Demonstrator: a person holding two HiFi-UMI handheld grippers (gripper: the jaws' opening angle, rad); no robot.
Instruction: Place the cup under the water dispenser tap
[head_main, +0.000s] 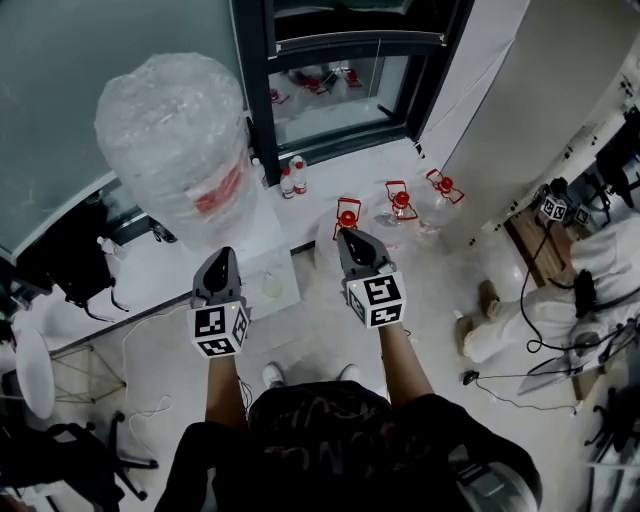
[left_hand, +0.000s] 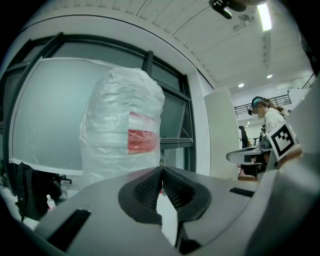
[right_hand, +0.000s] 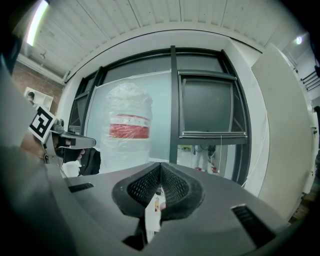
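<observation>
**Both grippers empty, cup untouched**

Fingers of the left gripper (head_main: 222, 258) and the right gripper (head_main: 351, 240) are closed tip to tip, with nothing held. The cup (head_main: 272, 288) sits at the front of the water dispenser (head_main: 258, 232). From above it appears between the two finger pairs, touching neither.

clear film-wrapped water jug (head_main: 175, 140) has red label, grey left gripper (head_main: 222, 253) and grey right gripper (head_main: 347, 235) carry black-white marker cubes (head_main: 218, 330), far clear floor bottles (head_main: 401, 200) red-topped.
</observation>
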